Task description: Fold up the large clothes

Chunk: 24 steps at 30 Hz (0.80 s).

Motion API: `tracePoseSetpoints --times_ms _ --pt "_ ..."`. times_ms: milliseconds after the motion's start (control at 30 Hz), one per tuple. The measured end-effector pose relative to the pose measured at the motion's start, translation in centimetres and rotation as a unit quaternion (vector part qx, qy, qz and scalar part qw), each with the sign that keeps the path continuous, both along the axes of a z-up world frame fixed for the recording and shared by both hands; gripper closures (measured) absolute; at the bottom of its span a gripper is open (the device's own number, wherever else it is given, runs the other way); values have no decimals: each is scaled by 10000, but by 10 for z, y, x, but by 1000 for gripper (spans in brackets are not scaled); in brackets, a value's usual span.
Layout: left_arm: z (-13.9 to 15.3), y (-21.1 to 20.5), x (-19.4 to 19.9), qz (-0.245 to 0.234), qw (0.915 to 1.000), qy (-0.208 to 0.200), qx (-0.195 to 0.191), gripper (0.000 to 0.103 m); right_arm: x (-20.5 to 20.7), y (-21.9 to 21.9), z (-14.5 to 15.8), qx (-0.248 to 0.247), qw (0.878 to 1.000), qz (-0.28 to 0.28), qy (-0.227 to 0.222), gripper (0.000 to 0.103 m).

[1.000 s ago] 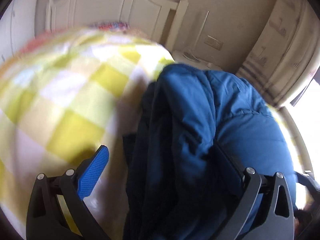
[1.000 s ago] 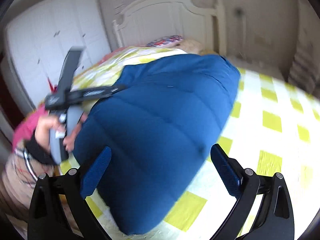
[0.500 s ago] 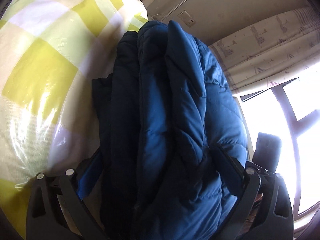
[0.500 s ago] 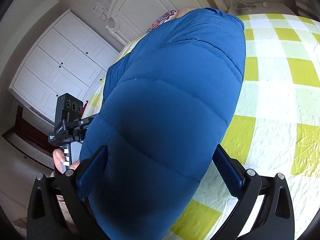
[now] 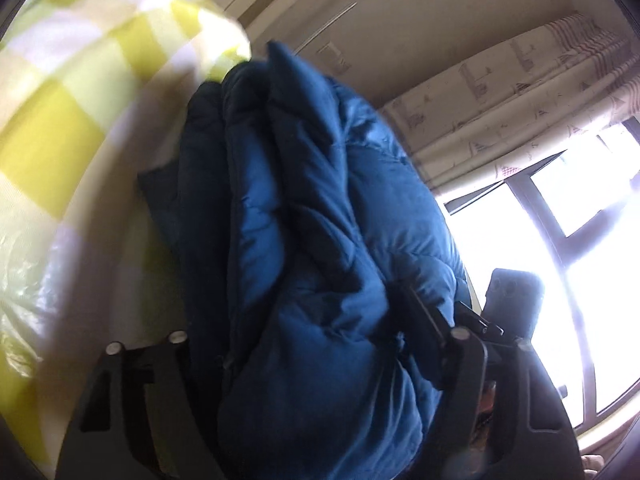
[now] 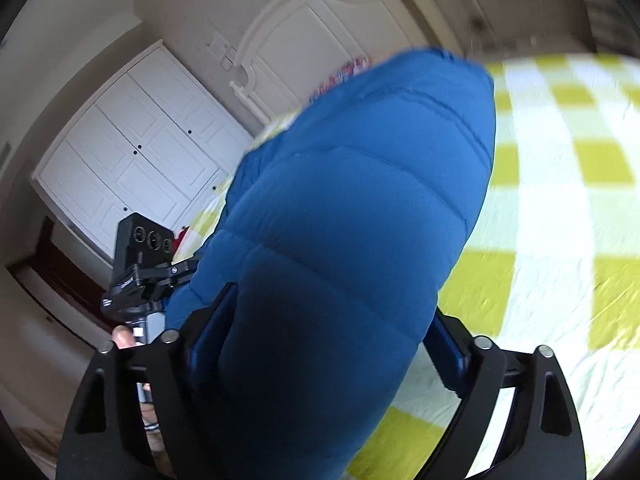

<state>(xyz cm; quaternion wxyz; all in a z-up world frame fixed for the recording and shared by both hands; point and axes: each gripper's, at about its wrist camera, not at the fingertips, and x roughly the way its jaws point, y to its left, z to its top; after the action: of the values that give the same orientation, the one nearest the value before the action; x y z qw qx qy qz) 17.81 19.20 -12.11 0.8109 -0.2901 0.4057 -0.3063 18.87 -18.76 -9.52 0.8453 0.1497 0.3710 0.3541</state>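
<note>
Two grippers closing on a puffy blue quilted jacket [image 6: 344, 240] lying on a bed with a yellow and white checked cover [image 6: 560, 208].

In the right wrist view, the right gripper [image 6: 324, 344] has the fat folded end of the jacket between its two blue pads. The jacket runs up from 6 o'clock toward 12 o'clock. The jaws are closing and the pads sit against the jacket's sides. At 9 o'clock the left gripper [image 6: 160, 276] shows, with a bit of a hand [image 6: 122, 338] on it. In the left wrist view, the jacket's stacked edges [image 5: 304, 240] fill the gap between that gripper's fingers [image 5: 424, 320]. Its jaws are closing too and press into the thick folds. The checked cover [image 5: 60, 132] is at 10 o'clock.
</note>
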Motion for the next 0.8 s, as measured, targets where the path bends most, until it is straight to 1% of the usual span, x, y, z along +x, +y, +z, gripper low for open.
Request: tracePoseSetpoints --times_ms 33,100,167,233,333,400,433,467,500,533,567,600,633,667,700,733,767,800 --pt "5 -7 0 23 9999 -115 -47 34 -2 -4 10 -50 9996 -116 -264 21" --pt "14 -25 5 36 9994 -319 -127 34 -4 -14 27 -92 9973 -336 -653 21" --pt "27 -44 15 13 9986 -500 -185 34 -3 -29 44 -252 9930 -548 -1018 22" --pt "35 -70 33 -43 9979 -595 -256 34 4 -46 56 -393 9896 -720 -1179 22" --pt "39 -110 65 -149 9976 -638 -202 34 22 -81 64 -504 9852 -1064 -1246 22" --pt "29 -134 81 -225 9988 -414 -114 34 32 -101 59 -604 9828 -1312 -1153 23" --pt "18 -148 91 -273 9993 -249 16 34 39 -112 50 -671 9816 -1445 -1053 23" --pt "3 -162 99 -297 9993 -39 243 33 48 -121 39 -750 9806 -1569 -902 22" --pt "-6 -171 104 -225 9991 48 358 21 57 -129 26 -923 9783 -1723 -691 22" --pt "-11 -177 104 -130 9994 -21 326 15 68 -142 8 -963 9762 -1888 -452 16" --pt "-9 -182 103 -76 9988 -58 475 13 69 -155 2 -700 9786 -1888 -430 14" --pt "-7 -184 102 -64 9983 -46 574 13 71 -162 -2 -592 9800 -1881 -270 12" --pt "-4 -185 100 -49 9978 -34 653 12 71 -163 -1 -599 9800 -1893 -157 12" --pt "-2 -184 100 -49 9975 -12 702 12 68 -158 8 -817 9771 -1961 -136 12" --pt "1 -181 98 -31 9973 -1 733 12 64 -153 17 -1100 9724 -2045 -220 11" --pt "5 -175 92 54 9970 -41 772 12 56 -144 30 -1442 9638 -2201 -419 11" --pt "11 -179 87 117 9966 -103 808 12 44 -138 41 -1652 9555 -2344 -694 10" --pt "15 -176 76 221 9954 -241 898 12 32 -129 53 -1727 9497 -2401 -1033 8"
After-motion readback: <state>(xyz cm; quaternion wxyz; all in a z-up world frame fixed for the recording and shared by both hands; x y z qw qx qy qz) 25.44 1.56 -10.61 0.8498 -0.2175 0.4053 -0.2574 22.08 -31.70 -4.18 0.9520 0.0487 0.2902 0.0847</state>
